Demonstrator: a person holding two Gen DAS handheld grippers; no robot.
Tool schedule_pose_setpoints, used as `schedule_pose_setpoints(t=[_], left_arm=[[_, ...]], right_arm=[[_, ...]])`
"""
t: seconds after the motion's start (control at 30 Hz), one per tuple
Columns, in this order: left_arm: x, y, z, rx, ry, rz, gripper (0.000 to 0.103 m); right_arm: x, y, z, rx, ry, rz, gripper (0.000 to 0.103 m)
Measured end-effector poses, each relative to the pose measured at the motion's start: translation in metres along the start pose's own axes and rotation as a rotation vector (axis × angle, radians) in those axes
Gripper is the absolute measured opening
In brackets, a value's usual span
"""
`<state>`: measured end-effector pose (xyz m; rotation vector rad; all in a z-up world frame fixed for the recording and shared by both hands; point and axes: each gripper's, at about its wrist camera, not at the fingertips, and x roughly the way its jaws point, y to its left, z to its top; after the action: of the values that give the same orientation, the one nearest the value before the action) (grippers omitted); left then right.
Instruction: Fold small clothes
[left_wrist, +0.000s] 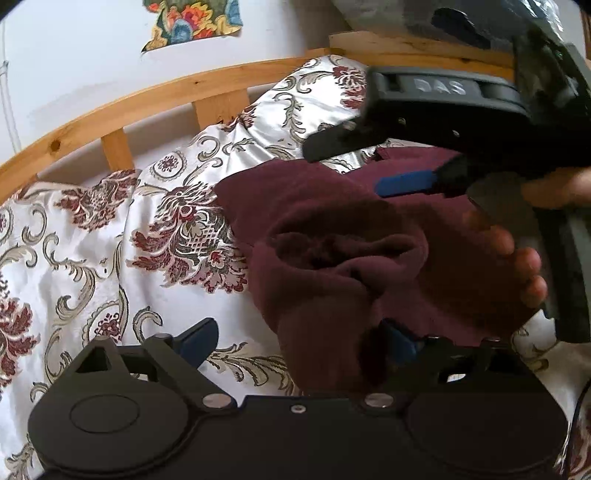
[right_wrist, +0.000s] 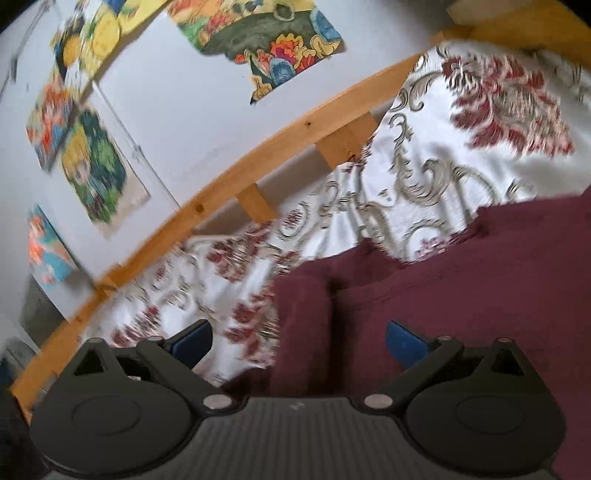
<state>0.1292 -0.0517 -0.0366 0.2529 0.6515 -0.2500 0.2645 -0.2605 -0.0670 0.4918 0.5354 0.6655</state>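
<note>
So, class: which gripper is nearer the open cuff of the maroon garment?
Left. The left gripper sits just below the cuff, jaws open; the right gripper hovers further off, above it.

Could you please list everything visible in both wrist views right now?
maroon garment: one, dark red, crumpled on the bedspread, part of it between the left gripper's jaws
bedspread: one, white satin with maroon and grey floral scrolls, covering the bed
bed frame: one, light wood with slats, along the wall
wall pictures: several, multicoloured, on the white wall
left gripper: one, black with blue pads, jaws wide apart
right gripper: one, black with blue pads, jaws apart, over the garment's edge
hand: one, holding the right gripper's handle
</note>
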Motion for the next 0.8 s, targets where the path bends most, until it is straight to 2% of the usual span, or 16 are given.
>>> schedule_pose_setpoints(t=[0.07, 0.2, 0.3, 0.33, 0.37, 0.43, 0.57, 0.67, 0.8], left_arm=[[-0.003, -0.002, -0.001, 0.011, -0.008, -0.004, 0.088], [-0.006, -0.007, -0.001, 0.042, -0.011, -0.012, 0.073], [-0.008, -0.013, -0.002, 0.084, -0.01, -0.007, 0.058], [-0.008, -0.014, -0.002, 0.094, -0.006, -0.006, 0.048], [-0.007, -0.016, -0.002, 0.103, 0.0, -0.001, 0.043], [-0.009, -0.018, -0.003, 0.11, -0.007, 0.018, 0.038], [-0.014, -0.023, 0.001, 0.105, -0.038, 0.033, 0.032], [-0.018, -0.032, 0.007, 0.15, -0.073, 0.026, 0.028], [-0.026, -0.048, 0.014, 0.233, -0.134, -0.006, 0.02]], right_arm=[[0.005, 0.003, 0.0, -0.019, 0.001, -0.036, 0.087], [0.012, 0.005, -0.003, -0.041, 0.017, -0.078, 0.067], [0.015, 0.004, -0.007, -0.047, 0.019, -0.107, 0.046], [0.015, 0.003, -0.008, -0.042, 0.011, -0.109, 0.032], [0.013, 0.003, -0.009, -0.039, 0.005, -0.106, 0.021], [0.011, 0.005, -0.009, -0.056, -0.013, -0.111, 0.012], [-0.001, 0.016, -0.005, -0.12, -0.061, -0.132, 0.009], [-0.013, 0.022, 0.001, -0.17, -0.085, -0.142, 0.009], [-0.03, 0.025, 0.006, -0.221, -0.114, -0.197, 0.009]])
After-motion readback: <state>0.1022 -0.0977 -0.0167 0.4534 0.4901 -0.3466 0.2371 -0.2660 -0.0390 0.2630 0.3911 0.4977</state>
